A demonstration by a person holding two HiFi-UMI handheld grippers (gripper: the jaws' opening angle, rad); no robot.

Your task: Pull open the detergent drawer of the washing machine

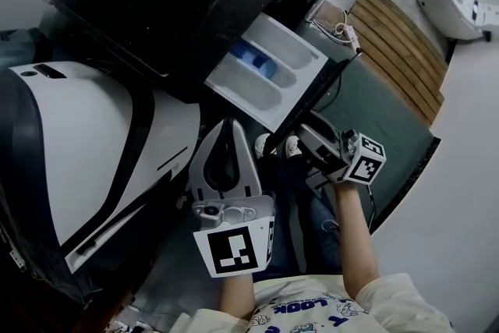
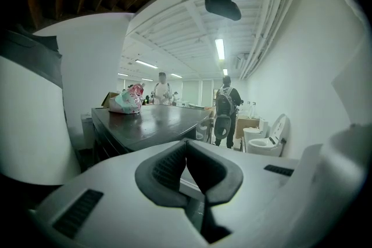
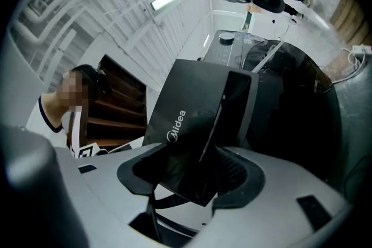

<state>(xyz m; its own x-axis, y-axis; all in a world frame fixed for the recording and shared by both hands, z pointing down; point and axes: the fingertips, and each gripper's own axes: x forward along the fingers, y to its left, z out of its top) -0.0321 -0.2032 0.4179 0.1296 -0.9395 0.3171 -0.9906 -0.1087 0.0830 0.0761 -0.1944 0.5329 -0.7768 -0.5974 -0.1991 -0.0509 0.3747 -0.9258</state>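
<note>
**Right gripper** [image 1: 306,135]: The jaws stand wide apart. The dark front panel [image 3: 195,107] of the detergent drawer [image 1: 269,68] stands between them, with its lower corner deep in the throat between the pads. In the right gripper view a gap shows between the panel and the ribbed pad [image 3: 239,170] at that view's right. On the opposite side the panel covers the pad, so contact there cannot be determined. A white brand mark on the panel lies just beyond the jaw tips.

**Detergent drawer**: The drawer is pulled out of the washing machine [image 1: 179,12]. Its white tray, with a blue compartment [image 1: 251,57], runs from the front panel at the right jaws away toward the machine body, beyond the jaw tips.

**Left gripper** [image 1: 230,126]: The jaws are closed, the tips meet and nothing is between them. The gripper sits just beside the right gripper, apart from the drawer. The white tray lies ahead of its tips and slightly to their right. A white appliance [image 1: 86,129] with a dark band lies to the left of these jaws. In the left gripper view, a bag [image 2: 128,100] rests on a black top far ahead of the closed tips. A toilet [image 2: 264,143] stands ahead and to the right.
</note>
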